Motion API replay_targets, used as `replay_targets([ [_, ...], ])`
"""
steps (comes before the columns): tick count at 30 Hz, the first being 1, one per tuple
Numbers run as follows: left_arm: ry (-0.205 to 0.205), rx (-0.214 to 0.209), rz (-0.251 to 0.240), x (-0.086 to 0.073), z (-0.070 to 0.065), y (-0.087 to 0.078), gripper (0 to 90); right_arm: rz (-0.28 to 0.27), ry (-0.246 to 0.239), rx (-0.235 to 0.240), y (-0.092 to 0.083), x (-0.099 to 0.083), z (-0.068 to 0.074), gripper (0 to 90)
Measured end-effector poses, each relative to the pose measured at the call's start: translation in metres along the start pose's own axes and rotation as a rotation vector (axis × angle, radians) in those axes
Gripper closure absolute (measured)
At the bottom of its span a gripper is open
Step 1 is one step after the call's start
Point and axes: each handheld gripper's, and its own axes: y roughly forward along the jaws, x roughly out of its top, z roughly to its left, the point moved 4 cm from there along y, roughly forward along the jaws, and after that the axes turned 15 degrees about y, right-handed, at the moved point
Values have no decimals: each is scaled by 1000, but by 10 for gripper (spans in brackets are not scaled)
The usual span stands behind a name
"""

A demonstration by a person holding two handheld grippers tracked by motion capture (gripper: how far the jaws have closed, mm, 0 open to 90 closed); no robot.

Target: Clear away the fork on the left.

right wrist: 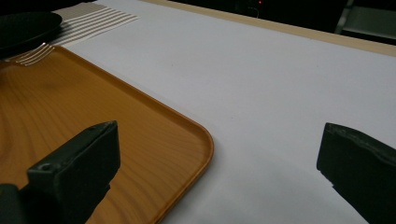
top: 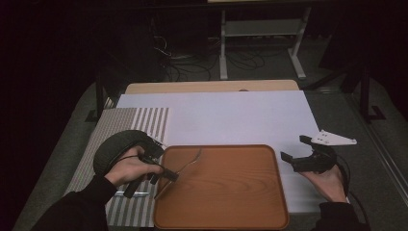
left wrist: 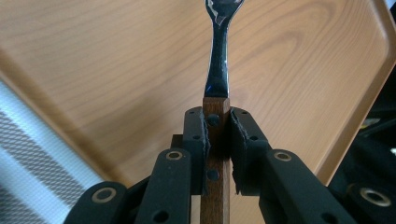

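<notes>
A wooden tray (top: 231, 192) lies at the near edge of the table, on a white sheet (top: 231, 115) that covers most of the tabletop. A striped mat (top: 137, 120) lies along the left side, and the tray's left rim overlaps it. Behind the tray the white sheet is bare up to the table's far edge, and a strip of bare sheet also runs to the right of the tray.

The left gripper (top: 169, 174) sits at the tray's left rim, held by the person's left hand (top: 130, 168). Its jaws are closed tight on the wooden handle of a fork (left wrist: 216, 135); in the left gripper view the handle stands pinched between the two pads, and the metal neck reaches out over the tray's floor. From the high view the fork's tines point toward the tray's far left corner; whether they touch the tray cannot be told.

The right gripper (top: 296, 148) hovers just right of the tray, above the white sheet, held by the right hand (top: 329, 183). Its jaws stand wide apart and hold nothing.

A dark round object (top: 118, 147) lies on the mat just behind the left hand; it is too dim to identify. In the left gripper view the fork's head is cut off by the top edge. The room beyond the table is dark.
</notes>
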Motion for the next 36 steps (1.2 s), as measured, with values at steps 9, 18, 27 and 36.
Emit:
replay_targets([
  [9,-33,-16,3,-4,-9,16,767,-1,0,2,0,0,1,0],
  [18,13,14,-9,-6,-10,21,708,-1,1,3,-1,0,1,0],
  [27,99,48,-54,5,-12,10,666,-1,0,1,0,0,1,0],
  [36,220,28,-109,21,-18,9,665,0,1,2,0,0,1,0],
])
